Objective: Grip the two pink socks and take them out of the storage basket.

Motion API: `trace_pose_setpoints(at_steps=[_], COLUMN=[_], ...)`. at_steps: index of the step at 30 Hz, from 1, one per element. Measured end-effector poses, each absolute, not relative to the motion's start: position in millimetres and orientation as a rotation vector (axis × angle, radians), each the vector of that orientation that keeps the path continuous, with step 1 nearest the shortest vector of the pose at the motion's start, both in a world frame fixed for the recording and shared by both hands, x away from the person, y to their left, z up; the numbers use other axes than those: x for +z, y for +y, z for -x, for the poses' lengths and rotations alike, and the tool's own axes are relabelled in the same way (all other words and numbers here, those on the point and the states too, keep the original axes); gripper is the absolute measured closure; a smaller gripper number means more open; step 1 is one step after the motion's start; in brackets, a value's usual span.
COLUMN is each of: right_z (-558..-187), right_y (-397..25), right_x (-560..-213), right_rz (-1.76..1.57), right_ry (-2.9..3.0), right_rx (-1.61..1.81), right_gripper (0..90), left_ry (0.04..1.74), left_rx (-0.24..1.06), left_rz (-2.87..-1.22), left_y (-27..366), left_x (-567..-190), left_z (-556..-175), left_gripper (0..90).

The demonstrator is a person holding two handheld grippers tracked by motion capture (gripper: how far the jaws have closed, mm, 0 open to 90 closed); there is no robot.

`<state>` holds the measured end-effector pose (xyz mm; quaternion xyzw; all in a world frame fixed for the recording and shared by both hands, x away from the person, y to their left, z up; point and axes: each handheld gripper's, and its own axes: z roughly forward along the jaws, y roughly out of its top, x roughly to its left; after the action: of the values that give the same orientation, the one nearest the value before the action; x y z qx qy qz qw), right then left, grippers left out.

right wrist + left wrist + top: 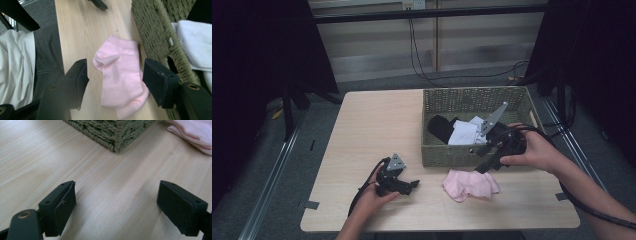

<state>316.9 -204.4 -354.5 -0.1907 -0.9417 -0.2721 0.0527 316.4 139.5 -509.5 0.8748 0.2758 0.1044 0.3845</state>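
Right claw (115, 82) hangs wide apart over the pink sock (120, 77), which lies on the table (372, 125) just beside the basket (447, 156) — a jaw could snag the weave. Left claw (116, 206) — also apart — is empty.

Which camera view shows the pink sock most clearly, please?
The right gripper view: the pink sock lies whole and close on the table, framed by the open jaws. The high view shows it whole but small, beside the basket. The left gripper view catches just its edge in the top corner.
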Motion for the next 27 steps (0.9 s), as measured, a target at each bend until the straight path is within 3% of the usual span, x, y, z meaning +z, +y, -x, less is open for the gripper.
trace_pose_setpoints(at_steps=[27], right_z=[-286.5], right_y=[-255.4], right_x=[-421.4], right_rz=[0.825], right_ry=[-2.900], right_rx=[-0.902], right_gripper=[28.4], left_ry=[0.693], left_rx=[0.269], left_rz=[-2.241], left_y=[140.1], left_x=[-509.2], left_z=[-316.6], left_gripper=[15.1])
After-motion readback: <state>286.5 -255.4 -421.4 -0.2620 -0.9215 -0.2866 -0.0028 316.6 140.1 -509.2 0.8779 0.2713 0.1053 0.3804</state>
